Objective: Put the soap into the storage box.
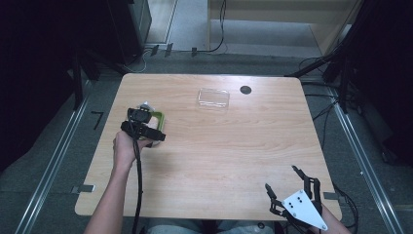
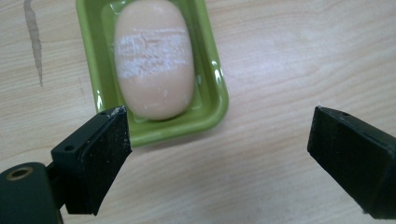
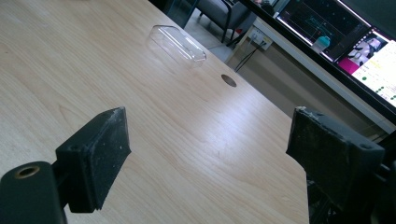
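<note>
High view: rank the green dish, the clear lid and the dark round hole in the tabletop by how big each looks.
1. Clear lid, largest on show.
2. Green dish: the left tongs hide most of it, so its place against the lid is unsure.
3. Dark round hole, plainly smallest.

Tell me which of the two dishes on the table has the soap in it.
The green dish, beside the left gripper, holds the pinkish soap bar. The clear plastic one, farther back near the table's hole, is empty.
</note>
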Tool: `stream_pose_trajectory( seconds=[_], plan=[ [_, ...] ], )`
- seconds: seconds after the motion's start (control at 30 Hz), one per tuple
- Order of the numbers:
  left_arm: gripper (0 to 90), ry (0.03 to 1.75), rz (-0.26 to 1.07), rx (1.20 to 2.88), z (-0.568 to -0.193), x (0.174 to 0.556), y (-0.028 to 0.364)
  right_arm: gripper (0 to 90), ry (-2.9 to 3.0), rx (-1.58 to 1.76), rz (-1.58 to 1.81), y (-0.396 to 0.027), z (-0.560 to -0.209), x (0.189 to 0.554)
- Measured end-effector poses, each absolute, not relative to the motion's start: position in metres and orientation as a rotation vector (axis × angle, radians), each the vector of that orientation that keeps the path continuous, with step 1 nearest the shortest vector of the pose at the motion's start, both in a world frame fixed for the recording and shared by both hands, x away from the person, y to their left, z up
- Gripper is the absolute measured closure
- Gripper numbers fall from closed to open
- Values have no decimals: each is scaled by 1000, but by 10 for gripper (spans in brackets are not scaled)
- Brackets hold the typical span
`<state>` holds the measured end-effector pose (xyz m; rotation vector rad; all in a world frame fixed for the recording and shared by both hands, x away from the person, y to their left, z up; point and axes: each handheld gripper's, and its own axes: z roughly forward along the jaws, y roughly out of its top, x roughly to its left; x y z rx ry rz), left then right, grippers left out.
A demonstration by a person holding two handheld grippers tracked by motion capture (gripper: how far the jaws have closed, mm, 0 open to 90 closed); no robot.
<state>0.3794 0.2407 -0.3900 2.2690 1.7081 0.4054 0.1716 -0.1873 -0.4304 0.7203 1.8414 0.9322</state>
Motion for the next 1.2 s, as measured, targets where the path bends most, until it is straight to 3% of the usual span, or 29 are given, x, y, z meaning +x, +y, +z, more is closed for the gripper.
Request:
stream_pose_trajectory(
  seconds=[1.2],
  plan=[
    [60,1723,346,2406,-425,299,257,131,1834,716,941,-188,-431,170]
  ],
)
